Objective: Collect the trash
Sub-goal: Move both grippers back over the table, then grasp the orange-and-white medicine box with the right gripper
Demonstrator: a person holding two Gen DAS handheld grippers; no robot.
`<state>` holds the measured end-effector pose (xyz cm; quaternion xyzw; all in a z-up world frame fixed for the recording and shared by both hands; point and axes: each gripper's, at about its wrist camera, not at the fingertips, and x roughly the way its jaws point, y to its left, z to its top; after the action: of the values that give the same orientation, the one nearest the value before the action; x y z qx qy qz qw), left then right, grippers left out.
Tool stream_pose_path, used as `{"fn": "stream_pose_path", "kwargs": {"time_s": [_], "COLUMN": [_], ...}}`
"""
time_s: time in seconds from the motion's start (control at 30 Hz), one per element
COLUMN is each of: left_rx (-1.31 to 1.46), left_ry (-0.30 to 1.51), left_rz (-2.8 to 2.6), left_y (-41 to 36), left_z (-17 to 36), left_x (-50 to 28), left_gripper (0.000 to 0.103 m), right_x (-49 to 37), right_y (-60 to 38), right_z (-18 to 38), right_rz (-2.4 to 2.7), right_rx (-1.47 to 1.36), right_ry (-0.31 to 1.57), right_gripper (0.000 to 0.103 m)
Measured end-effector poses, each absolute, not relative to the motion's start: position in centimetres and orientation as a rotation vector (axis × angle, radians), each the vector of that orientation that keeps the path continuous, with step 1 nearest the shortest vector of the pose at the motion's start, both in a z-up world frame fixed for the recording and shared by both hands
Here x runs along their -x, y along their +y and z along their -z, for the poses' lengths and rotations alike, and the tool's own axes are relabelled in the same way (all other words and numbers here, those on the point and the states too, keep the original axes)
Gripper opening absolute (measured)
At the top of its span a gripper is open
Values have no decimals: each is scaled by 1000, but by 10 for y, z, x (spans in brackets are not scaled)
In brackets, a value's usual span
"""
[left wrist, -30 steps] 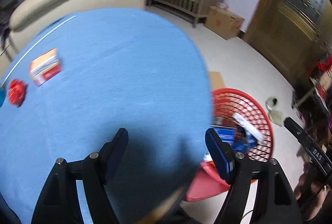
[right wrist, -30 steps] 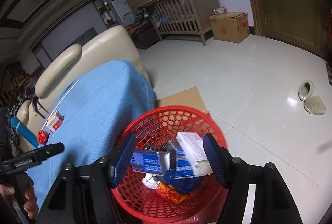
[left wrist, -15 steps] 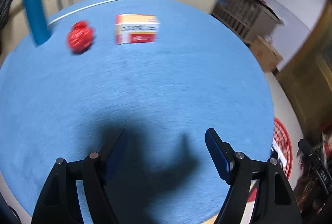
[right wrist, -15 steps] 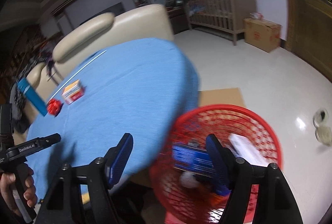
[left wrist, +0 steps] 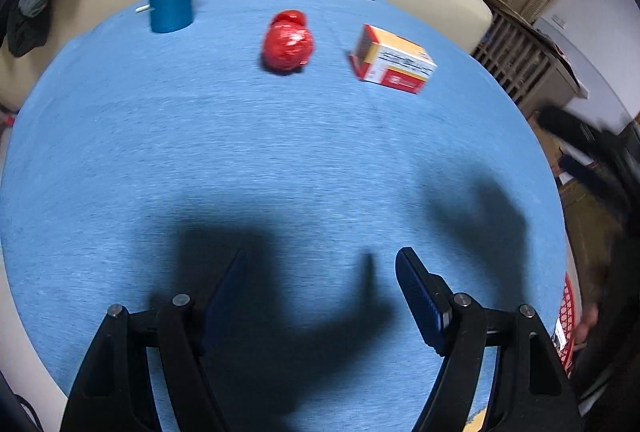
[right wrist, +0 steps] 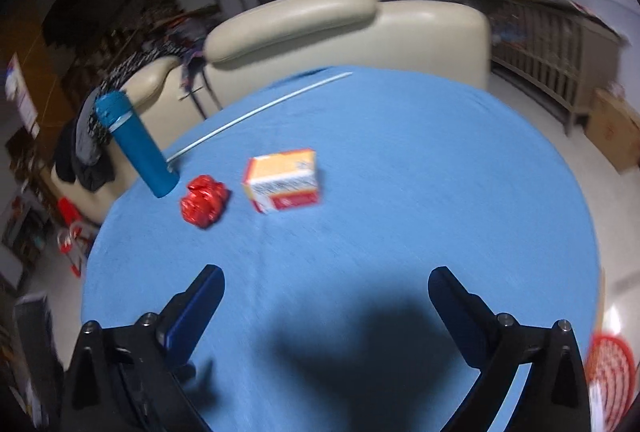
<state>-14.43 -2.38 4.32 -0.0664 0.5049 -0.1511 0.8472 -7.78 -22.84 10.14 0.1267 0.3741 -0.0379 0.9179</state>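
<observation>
Trash: orange-and-white carton (right wrist: 285, 179) and crumpled red wrapper (right wrist: 204, 201) lie side by side on blue table (right wrist: 440, 160).
Basket: red basket (right wrist: 610, 364), recently centred, now sits at frame edge.
Right gripper (right wrist: 326, 298): jaws just spread wide, empty.
Left gripper (left wrist: 320, 282): spread, empty.
Meaning: probably reaching for remaining trash.

Dim indoor light, hard shadows, fisheye warp and motion smear.

My grippers throw dark, soft-edged shadows onto the near part of the round blue-clothed table (left wrist: 280, 160); light comes from above and behind me. My right view is smeared: the orange-and-white cardboard box (right wrist: 284, 179) and crumpled red foil wrapper (right wrist: 204, 201) look soft. Both views bend at black corners; the far room is murky, and the pale floor glares at right.
</observation>
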Motion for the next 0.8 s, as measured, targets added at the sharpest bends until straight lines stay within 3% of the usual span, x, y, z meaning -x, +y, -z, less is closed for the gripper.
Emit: {"fn": "stream_pose_path", "kwargs": {"time_s": [0.27,0.8], "left_rx": [148,159], "left_ry": [1061,1053], "left_rz": [326,314], "left_y": [-13,0], "left_z": [-40,-38], "left_x": [137,118], "left_gripper": [77,77], "right_x": [-16,-97], "right_y": [-189,-181], "right_z": [-96,-60], "right_rz": [53,142], "right_rx": [-137,-38], "right_ry": [799,871], "right_gripper": [103,103]}}
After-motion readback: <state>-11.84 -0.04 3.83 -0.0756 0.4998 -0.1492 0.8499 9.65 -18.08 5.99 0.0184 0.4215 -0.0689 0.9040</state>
